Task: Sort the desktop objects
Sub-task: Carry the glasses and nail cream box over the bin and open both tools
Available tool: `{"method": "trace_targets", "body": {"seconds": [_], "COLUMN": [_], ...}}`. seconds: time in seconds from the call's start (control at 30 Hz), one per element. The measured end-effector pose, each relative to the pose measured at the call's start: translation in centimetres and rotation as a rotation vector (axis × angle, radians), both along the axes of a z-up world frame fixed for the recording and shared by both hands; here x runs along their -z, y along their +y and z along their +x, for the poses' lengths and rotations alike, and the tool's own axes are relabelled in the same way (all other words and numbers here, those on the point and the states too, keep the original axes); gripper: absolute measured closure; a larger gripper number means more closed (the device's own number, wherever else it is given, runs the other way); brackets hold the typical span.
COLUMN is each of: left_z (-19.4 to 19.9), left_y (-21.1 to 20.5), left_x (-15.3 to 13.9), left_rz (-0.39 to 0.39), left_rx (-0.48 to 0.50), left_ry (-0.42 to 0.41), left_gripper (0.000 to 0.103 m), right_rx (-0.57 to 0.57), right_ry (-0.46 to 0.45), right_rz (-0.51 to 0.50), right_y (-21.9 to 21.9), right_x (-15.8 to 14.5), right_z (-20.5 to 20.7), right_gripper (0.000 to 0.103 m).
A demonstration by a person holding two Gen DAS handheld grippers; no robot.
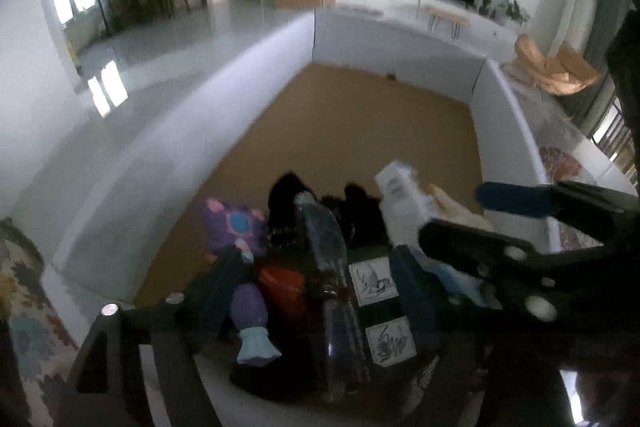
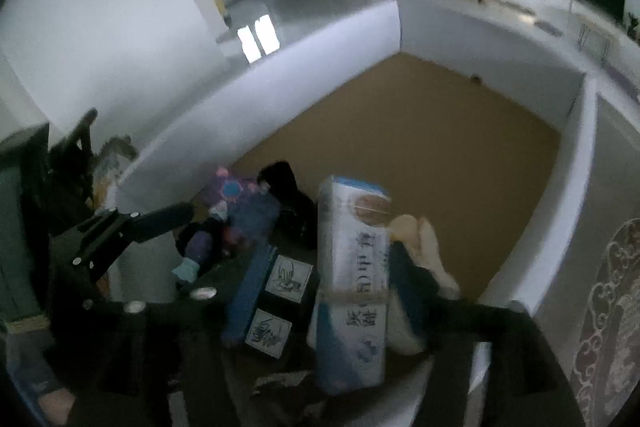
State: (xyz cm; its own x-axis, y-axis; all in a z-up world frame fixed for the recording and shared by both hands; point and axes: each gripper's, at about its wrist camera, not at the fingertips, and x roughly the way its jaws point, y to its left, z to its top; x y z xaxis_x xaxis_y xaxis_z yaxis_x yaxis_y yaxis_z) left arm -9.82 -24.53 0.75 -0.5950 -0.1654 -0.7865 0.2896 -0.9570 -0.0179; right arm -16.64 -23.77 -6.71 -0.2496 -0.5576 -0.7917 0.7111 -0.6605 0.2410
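- The left gripper (image 1: 312, 291) hangs over a heap at the near end of a white-walled pen (image 1: 264, 55) with a brown floor (image 1: 360, 131); its jaws stand apart, pressing on nothing.
- Between its blue fingers lie a clear plastic bottle (image 1: 332, 267) and a purple doll (image 1: 250, 307), on a dark box with sketch labels (image 1: 376, 283).
- The right gripper (image 2: 324, 291) also stands with jaws spread; a white-and-blue carton (image 2: 352, 279) lies between its fingers, and whether the pads touch it is unclear.
- A cream object (image 2: 428, 247) lies right of the carton.
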Motion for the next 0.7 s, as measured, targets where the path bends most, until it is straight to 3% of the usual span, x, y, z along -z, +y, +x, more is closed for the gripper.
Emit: {"method": "trace_targets", "body": {"seconds": [0.07,0.1,0.17,0.3,0.37,0.47,0.6,0.7], "left_z": [0.6,1.1,1.5,2.9,3.7,3.8,4.2,4.8], "left_y": [0.4,1.0,1.8,1.9,2.2,2.6,2.2,2.1], "left_x": [-0.8,-1.3,-2.3,-4.6,-5.4,-5.8,-5.6,-5.6], "left_rz": [-0.031,-0.062,-0.119,-0.046,-0.066,-0.101,-0.020,-0.037], "left_rx": [-0.032,-0.056,-0.098,-0.147,-0.194,-0.266,-0.254,-0.288], "left_ry": [0.029,0.037,0.058,0.121,0.153,0.127,0.133,0.146], "left_gripper": [0.005,0.003,0.003,0.003,0.003,0.003,0.003,0.003], "right_rx": [0.033,0.055,0.089,0.126,0.121,0.127,0.129,0.112], "right_ry": [0.043,0.073,0.110,0.135,0.138,0.162,0.151,0.150], "right_rz": [-0.032,-0.038,-0.043,0.020,0.061,0.070,0.082,0.092], "right_y": [1.7,2.7,4.3,5.6,6.2,7.6,7.9,7.3], "right_x": [-1.1,-2.0,-3.7,-5.7,-5.8,-6.2,-6.0,-5.8], "right_z": [0.2,0.4,0.5,0.4,0.2,0.5,0.7,1.0], "right_gripper": [0.012,0.009,0.004,0.000,0.000,0.000,0.000,0.000]}}
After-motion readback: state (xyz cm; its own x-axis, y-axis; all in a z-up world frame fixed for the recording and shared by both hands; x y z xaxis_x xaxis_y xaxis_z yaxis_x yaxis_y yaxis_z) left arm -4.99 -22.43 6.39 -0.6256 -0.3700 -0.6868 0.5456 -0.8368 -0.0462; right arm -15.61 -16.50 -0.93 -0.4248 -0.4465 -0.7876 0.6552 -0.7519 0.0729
